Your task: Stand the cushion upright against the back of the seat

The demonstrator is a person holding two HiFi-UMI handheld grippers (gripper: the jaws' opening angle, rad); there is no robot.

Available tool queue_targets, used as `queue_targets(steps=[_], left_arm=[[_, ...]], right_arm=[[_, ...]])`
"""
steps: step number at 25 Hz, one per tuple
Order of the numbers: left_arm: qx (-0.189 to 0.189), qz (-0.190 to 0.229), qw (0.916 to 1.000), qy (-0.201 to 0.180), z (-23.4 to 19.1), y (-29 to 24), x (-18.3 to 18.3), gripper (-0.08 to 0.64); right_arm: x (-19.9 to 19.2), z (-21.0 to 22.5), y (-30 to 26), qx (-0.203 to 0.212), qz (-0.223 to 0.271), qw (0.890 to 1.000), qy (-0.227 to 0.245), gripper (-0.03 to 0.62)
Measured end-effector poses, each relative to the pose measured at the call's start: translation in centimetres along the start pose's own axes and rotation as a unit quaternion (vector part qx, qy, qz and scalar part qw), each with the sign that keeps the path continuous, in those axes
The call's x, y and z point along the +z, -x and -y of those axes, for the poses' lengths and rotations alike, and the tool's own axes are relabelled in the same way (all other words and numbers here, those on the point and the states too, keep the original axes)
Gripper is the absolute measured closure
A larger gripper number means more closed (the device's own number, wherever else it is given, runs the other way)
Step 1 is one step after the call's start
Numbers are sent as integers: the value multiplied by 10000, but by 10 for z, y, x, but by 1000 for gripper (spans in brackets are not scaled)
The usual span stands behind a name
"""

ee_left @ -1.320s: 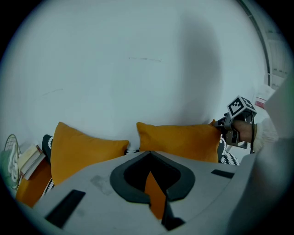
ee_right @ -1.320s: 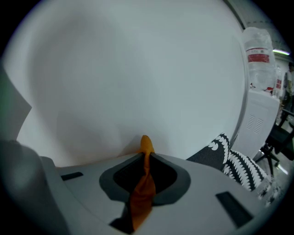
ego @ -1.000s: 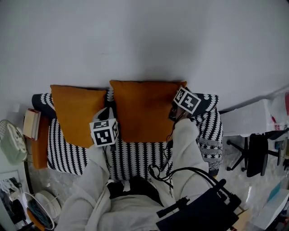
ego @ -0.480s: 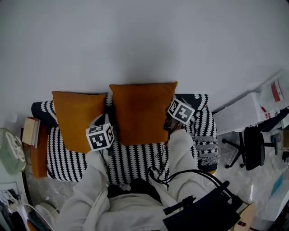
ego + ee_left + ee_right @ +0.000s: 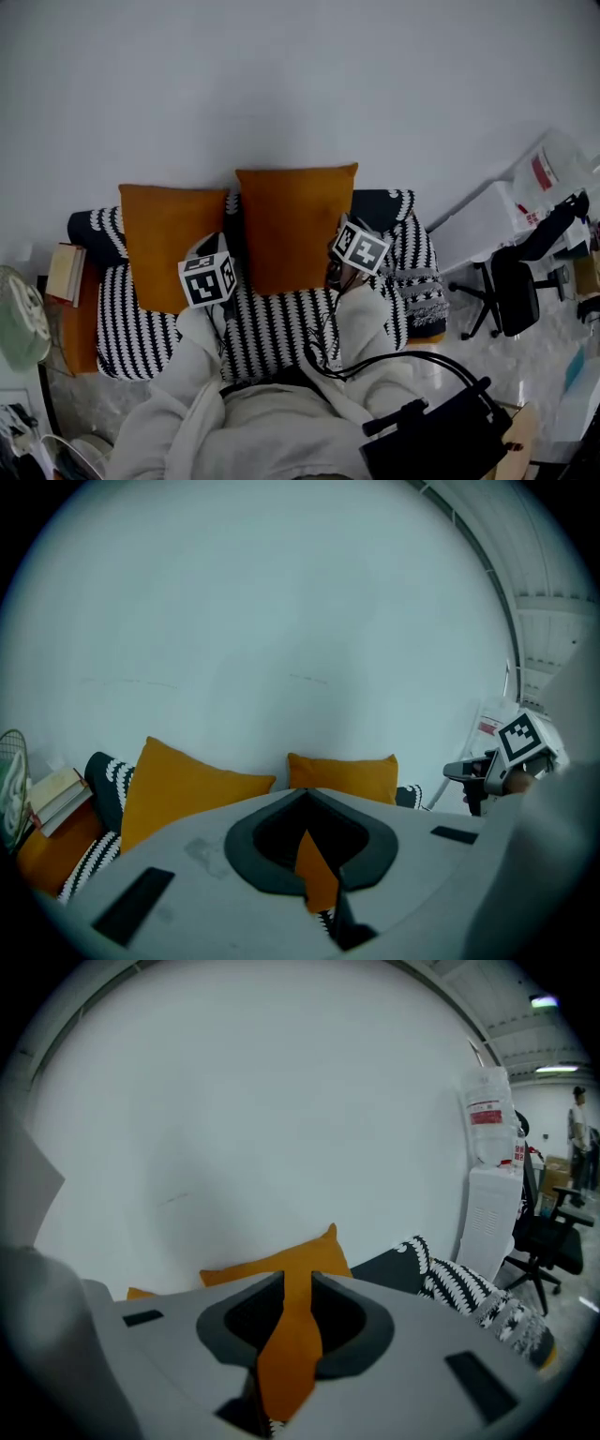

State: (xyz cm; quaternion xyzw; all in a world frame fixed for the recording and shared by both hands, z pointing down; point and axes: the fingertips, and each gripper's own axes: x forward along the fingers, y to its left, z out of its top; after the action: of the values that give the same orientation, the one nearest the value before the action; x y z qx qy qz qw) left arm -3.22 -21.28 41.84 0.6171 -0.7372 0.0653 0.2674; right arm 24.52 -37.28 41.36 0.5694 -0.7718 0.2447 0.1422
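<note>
Middle cushion [image 5: 292, 225] stands up; job looks done.
Left claw [image 5: 314, 864] is squeezed closed, empty; right claw [image 5: 295, 1307] has just been opening, gripping nothing. Next: back off gently.

Left cushion [image 5: 169, 239], right cushion [image 5: 295, 225] upright against sofa [image 5: 281, 323] back; books [image 5: 66, 272] left, chair [image 5: 514, 291] right.

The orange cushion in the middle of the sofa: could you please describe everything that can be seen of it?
The orange cushion is a plain, roughly square pillow with pointed corners, in what looks like soft fabric without any pattern. It stands upright with its lower edge on the seat of the black-and-white patterned sofa and leans against the sofa's back, below the white wall. A second orange cushion stands beside it; whether the two touch is unclear.
</note>
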Motion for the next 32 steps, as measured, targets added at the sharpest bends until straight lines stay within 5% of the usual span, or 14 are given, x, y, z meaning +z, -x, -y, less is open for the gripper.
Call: queue_targets(steps=[13,32], left_arm=[[-258,44,9994,220,-49,100,-44,555],[-569,5,9984,72,-2,131,-71,555]], right_arm=[[-75,-77,108,479,30,9988,0,528],[-144,-85,163,751,-516,9955,256,528]])
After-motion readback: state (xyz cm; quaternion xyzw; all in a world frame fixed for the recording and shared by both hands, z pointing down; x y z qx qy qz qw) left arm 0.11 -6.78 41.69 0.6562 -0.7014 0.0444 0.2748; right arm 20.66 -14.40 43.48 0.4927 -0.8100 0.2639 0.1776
